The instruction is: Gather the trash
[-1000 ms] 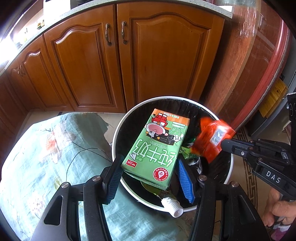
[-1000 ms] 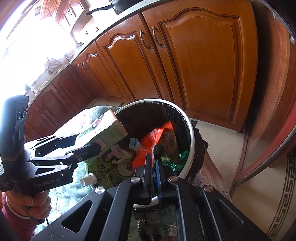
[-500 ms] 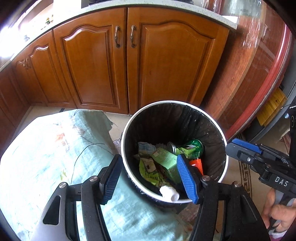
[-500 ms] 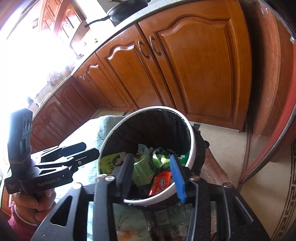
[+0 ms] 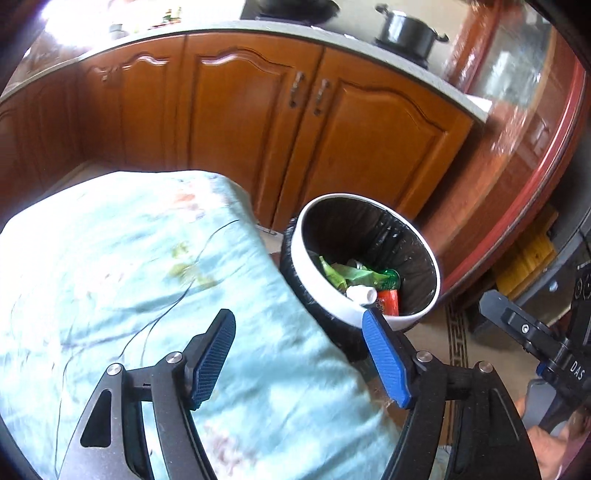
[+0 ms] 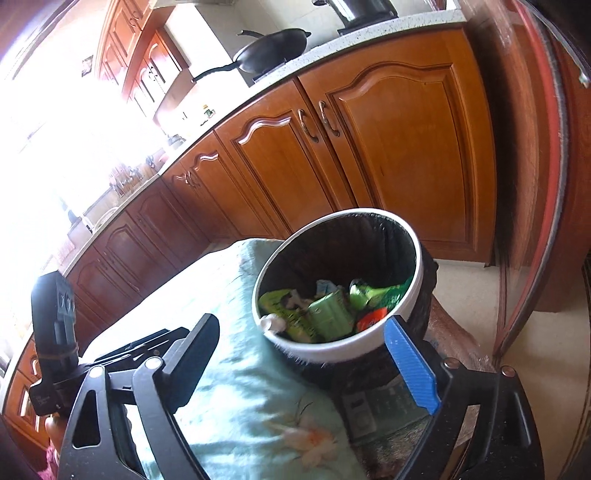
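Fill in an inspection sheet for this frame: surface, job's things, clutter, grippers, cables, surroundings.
Surface: pale green floral cloth, bare of trash where visible.
Job's things: white-rimmed trash bin with black liner holds green carton, red wrapper, white-capped tube.
Clutter: nothing seen.
Grippers: left gripper open, jaws just widened, nothing between; right gripper open, jaws just widened, empty.
Cables: nothing seen.
Surroundings: wooden cabinets, black wok and pot on counter.

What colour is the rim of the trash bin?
White, around a black liner; the trash bin rim shows best in the right wrist view.
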`<state>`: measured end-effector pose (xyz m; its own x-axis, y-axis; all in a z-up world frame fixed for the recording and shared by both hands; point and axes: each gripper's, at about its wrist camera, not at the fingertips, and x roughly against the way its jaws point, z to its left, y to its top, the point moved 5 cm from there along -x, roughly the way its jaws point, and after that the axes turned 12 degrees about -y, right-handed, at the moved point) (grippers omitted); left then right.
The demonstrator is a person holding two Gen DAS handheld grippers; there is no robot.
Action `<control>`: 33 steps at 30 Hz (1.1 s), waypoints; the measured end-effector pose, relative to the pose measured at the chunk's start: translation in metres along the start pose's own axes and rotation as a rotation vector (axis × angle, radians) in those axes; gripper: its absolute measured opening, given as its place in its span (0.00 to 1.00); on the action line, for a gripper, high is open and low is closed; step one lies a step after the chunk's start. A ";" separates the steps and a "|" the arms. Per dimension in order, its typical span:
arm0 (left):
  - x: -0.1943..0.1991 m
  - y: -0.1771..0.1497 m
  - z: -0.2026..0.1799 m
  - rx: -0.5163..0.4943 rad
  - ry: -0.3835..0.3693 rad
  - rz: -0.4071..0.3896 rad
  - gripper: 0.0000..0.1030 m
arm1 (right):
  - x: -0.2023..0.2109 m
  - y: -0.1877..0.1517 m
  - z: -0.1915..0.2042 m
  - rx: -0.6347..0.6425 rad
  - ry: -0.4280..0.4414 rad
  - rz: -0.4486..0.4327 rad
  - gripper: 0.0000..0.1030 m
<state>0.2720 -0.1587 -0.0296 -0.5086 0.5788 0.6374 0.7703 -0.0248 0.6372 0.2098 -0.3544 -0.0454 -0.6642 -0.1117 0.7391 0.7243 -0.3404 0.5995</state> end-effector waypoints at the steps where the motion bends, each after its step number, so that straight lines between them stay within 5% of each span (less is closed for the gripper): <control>1: 0.009 -0.006 0.004 0.012 0.001 -0.023 0.70 | 0.004 -0.004 0.002 -0.003 -0.009 -0.010 0.93; 7: 0.051 -0.040 0.021 0.067 0.027 -0.098 0.73 | 0.034 -0.028 0.018 0.004 -0.052 -0.123 0.98; 23: 0.118 -0.094 0.017 0.008 0.167 -0.212 0.85 | 0.062 -0.072 0.040 0.099 -0.096 -0.163 0.99; 29: 0.166 -0.106 -0.004 -0.073 0.258 -0.369 0.99 | 0.107 -0.065 0.065 0.193 -0.074 -0.327 0.99; 33: 0.195 -0.122 -0.020 -0.157 0.365 -0.482 0.99 | 0.141 -0.065 0.076 0.207 -0.064 -0.490 1.00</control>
<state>0.0710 -0.0590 0.0251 -0.9052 0.2394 0.3513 0.3695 0.0345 0.9286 0.0826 -0.2773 0.0433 -0.9260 0.0736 0.3704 0.3574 -0.1461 0.9225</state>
